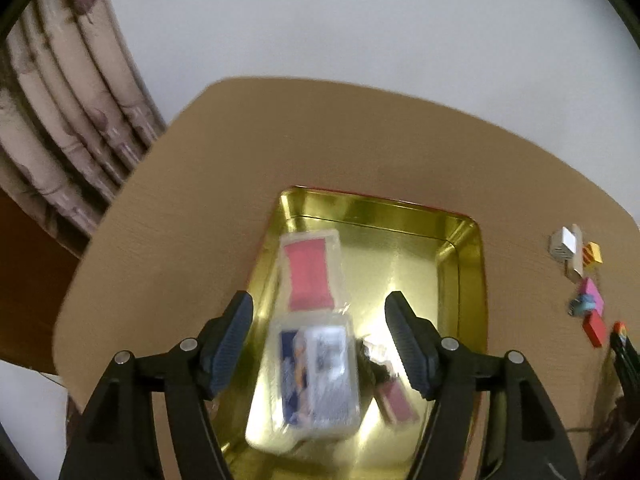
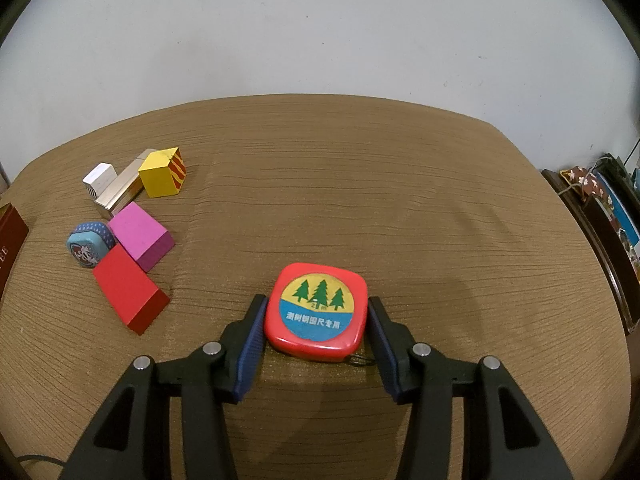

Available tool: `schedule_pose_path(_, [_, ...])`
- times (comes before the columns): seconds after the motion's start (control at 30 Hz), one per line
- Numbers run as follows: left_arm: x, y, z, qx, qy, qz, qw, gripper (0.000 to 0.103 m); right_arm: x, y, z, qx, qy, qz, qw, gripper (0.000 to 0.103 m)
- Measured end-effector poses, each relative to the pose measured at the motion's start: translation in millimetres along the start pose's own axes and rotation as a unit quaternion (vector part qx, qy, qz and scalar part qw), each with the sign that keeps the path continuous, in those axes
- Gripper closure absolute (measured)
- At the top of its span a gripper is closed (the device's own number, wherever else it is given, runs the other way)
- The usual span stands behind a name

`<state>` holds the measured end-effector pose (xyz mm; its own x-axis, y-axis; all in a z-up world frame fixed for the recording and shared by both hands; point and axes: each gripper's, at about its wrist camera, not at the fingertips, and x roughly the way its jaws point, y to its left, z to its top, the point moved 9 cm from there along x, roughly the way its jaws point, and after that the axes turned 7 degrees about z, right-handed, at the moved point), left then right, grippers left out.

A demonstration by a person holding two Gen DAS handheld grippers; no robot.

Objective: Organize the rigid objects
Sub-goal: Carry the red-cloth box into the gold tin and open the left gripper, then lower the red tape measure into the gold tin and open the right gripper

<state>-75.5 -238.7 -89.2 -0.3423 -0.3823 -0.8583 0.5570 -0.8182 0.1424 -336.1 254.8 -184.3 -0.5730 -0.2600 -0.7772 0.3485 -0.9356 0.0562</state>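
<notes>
My left gripper (image 1: 320, 336) is open above a gold tin (image 1: 468, 280). In the tin lie a clear card case with a red card (image 1: 310, 272), a second case with a blue and white deck (image 1: 316, 380), and a small dark red piece (image 1: 396, 400). My right gripper (image 2: 316, 320) has its pads at both sides of a red tape measure (image 2: 316, 312) with a pine tree label, lying on the table. The pads look to be touching it. A red block (image 2: 128, 292), pink block (image 2: 140, 236), yellow cube (image 2: 162, 172), blue tin (image 2: 88, 244), gold bar (image 2: 120, 192) and white block (image 2: 98, 180) lie at left.
The brown table (image 2: 360, 200) stands against a white wall. A dark red box edge (image 2: 10, 236) sits at the far left. Curtains (image 1: 60, 120) hang left of the table. Clutter (image 2: 608, 208) sits beyond the right edge.
</notes>
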Motion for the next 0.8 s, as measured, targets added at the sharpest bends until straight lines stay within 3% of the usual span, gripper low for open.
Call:
schedule_pose_path(0.17, [-44, 21, -14, 0.003, -0.041, 0.017, 0.9990, 0.029, 0, -3, 0, 0.000, 0.000, 0.001, 1.000, 0.053])
schedule_pose_path(0.33, [-64, 55, -32, 0.009, -0.038, 0.015, 0.9991, 0.028, 0, -4, 1, -0.001, 0.000, 0.000, 1.000, 0.053])
schedule_pose_path(0.63, [-96, 122, -42, -0.015, -0.073, 0.094, 0.9928, 0.023, 2, -6, 1, -0.003, 0.000, -0.002, 1.000, 0.054])
schedule_pose_path(0.73, [-88, 124, -57, -0.045, -0.064, 0.086, 0.9932, 0.017, 4, -6, 1, -0.005, 0.001, -0.005, 1.000, 0.054])
schedule_pose_path(0.8, [-71, 117, -75, -0.063, -0.036, 0.059, 0.9956, 0.016, 4, -4, 1, -0.007, 0.003, -0.007, 1.000, 0.054])
